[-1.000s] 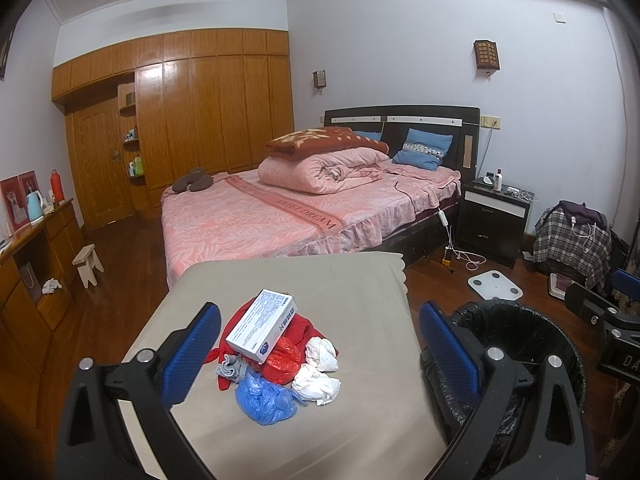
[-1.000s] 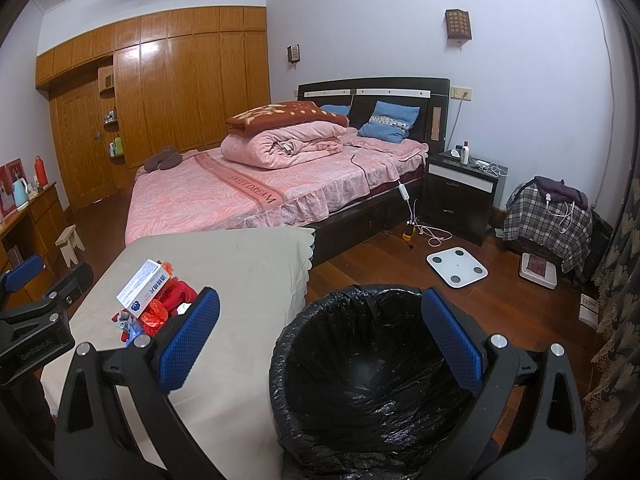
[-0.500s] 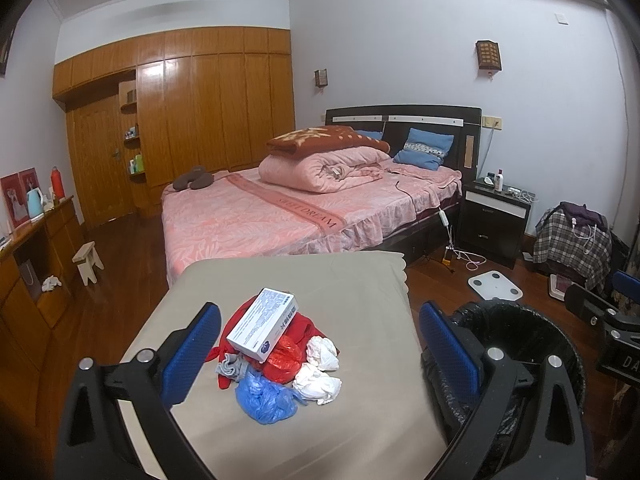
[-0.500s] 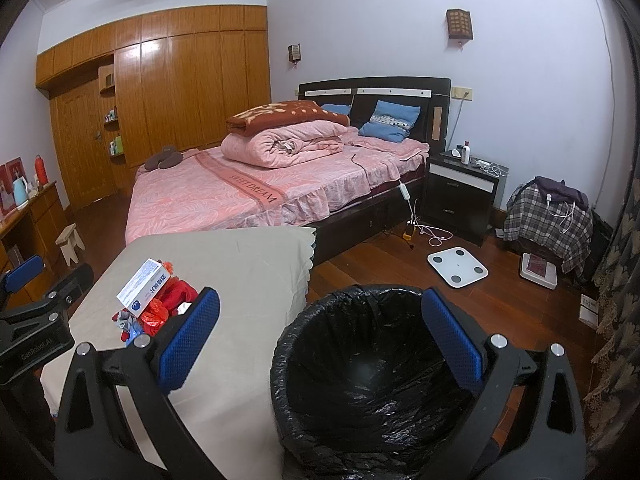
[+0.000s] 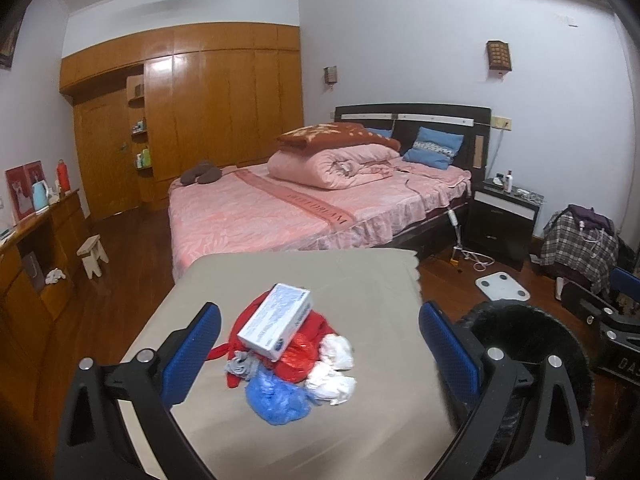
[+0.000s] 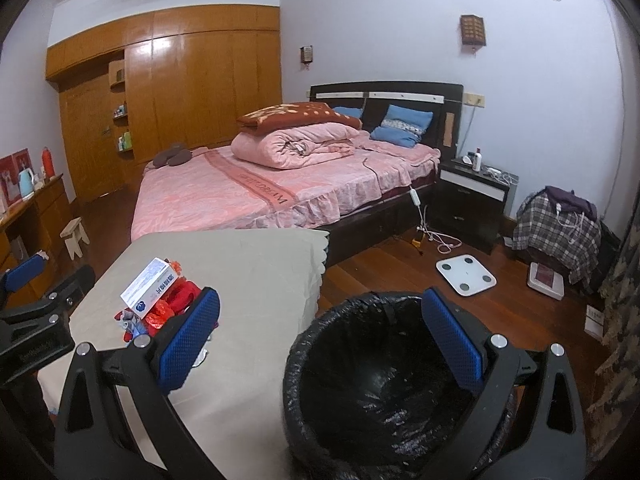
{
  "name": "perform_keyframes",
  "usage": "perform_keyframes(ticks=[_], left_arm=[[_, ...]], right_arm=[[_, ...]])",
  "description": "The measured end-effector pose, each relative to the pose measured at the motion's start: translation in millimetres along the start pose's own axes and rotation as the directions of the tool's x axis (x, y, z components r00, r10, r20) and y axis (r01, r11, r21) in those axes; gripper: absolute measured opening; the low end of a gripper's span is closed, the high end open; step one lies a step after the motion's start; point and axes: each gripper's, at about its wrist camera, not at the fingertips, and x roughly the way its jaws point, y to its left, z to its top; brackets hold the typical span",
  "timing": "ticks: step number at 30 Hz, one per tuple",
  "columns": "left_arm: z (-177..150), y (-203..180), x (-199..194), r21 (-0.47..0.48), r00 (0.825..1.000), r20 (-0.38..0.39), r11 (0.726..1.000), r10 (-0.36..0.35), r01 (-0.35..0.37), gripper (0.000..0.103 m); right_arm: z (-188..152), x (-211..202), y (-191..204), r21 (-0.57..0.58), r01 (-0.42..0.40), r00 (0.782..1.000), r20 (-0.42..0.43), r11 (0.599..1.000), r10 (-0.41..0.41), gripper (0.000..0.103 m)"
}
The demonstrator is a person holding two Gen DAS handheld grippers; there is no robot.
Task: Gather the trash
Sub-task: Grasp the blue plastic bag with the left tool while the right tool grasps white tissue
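Observation:
A trash pile lies on the beige-covered table: a white and blue carton on red plastic bags, white crumpled tissues, a blue bag and a grey scrap. My left gripper is open and empty, its jaws spread either side of the pile, held above it. My right gripper is open and empty above the black-lined trash bin, which stands right of the table. The carton also shows in the right wrist view.
A pink bed stands beyond the table. A dark nightstand, a white scale and a plaid-covered heap are on the right. A wooden sideboard and small stool are on the left.
Both views barely shift; the grippers stay open and the trash pile has not moved.

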Motion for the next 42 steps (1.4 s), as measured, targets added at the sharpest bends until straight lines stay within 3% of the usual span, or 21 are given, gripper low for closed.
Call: perform_keyframes(ticks=[6, 11, 17, 29, 37, 39, 40, 42], left_arm=[[-23.1, 37.8, 28.8, -0.005, 0.994, -0.037, 0.995, 0.104, -0.104, 0.097], [-49.5, 67.5, 52.3, -0.004, 0.988, -0.070, 0.990, 0.140, -0.140, 0.097], [-76.1, 83.0, 79.2, 0.002, 0.983, -0.116, 0.990, 0.141, -0.142, 0.097], [-102.4, 112.3, 103.9, -0.060, 0.977, -0.166, 0.987, 0.134, -0.146, 0.096], [-105.4, 117.8, 111.8, -0.089, 0.975, -0.189, 0.986, 0.120, -0.138, 0.096], [-106.4, 119.9, 115.3, -0.102, 0.973, -0.202, 0.986, 0.108, -0.131, 0.097], [-107.4, 119.9, 116.4, -0.114, 0.973, -0.211, 0.986, 0.097, -0.123, 0.097], [-108.4, 117.7, 117.1, -0.124, 0.972, -0.216, 0.985, 0.088, -0.116, 0.097]], right_arm=[[-11.1, 43.0, 26.9, -0.023, -0.058, 0.998, -0.037, 0.998, 0.058, 0.098], [-27.1, 81.7, 55.2, -0.035, -0.099, 0.992, -0.083, 0.994, 0.096, 0.098], [-55.2, 125.6, 90.0, -0.060, -0.145, 0.975, -0.176, 0.988, 0.132, 0.098], [-88.0, 169.8, 140.3, -0.122, -0.239, 0.942, -0.268, 0.963, 0.200, 0.097], [-97.2, 187.7, 159.1, -0.126, -0.324, 0.905, -0.331, 0.938, 0.268, 0.080], [-96.7, 189.9, 157.6, -0.089, -0.394, 0.871, -0.354, 0.915, 0.341, 0.053], [-96.4, 190.3, 158.0, -0.064, -0.436, 0.844, -0.374, 0.898, 0.384, 0.046], [-95.4, 187.3, 159.7, -0.066, -0.464, 0.829, -0.385, 0.884, 0.406, 0.033]])
